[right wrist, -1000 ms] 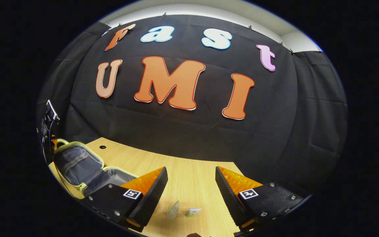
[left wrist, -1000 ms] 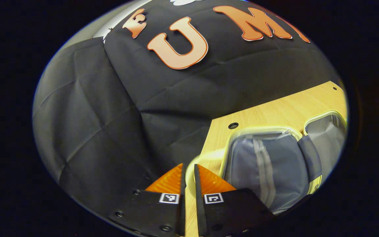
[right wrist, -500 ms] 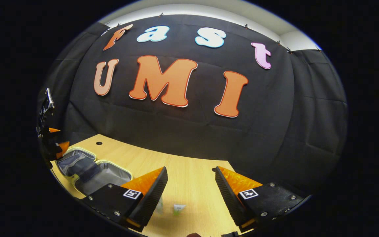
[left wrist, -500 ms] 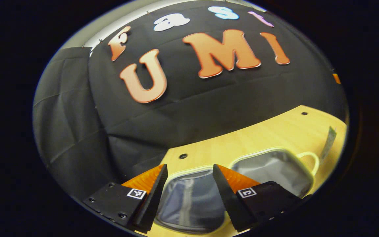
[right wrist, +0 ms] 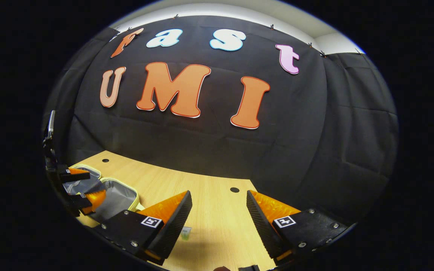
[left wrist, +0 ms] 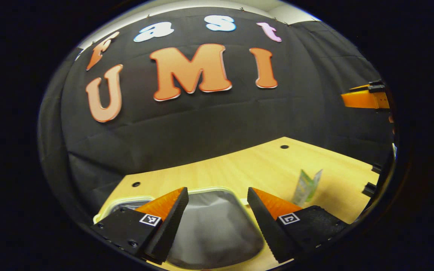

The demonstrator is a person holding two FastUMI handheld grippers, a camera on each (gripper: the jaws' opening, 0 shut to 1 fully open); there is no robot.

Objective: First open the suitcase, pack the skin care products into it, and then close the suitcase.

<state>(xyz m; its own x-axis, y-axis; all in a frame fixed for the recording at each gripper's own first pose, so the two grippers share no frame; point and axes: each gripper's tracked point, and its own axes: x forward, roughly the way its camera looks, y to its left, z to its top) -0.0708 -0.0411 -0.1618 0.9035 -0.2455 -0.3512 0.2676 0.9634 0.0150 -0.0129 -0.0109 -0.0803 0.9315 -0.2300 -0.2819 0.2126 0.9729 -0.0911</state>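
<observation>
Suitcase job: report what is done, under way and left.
Done: the yellow-rimmed, grey-lined suitcase lies open on the wooden table. In hand: nothing; left gripper and right gripper are open. Left: pack the green-and-white skin care tube, which stands beside the suitcase, then close it.

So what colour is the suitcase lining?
Grey lining, with a pale yellow-green suitcase rim; best in the left gripper view.

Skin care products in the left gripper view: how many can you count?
1: a skin care tube upright on the table, right of the open suitcase. Others may be hidden.
</observation>
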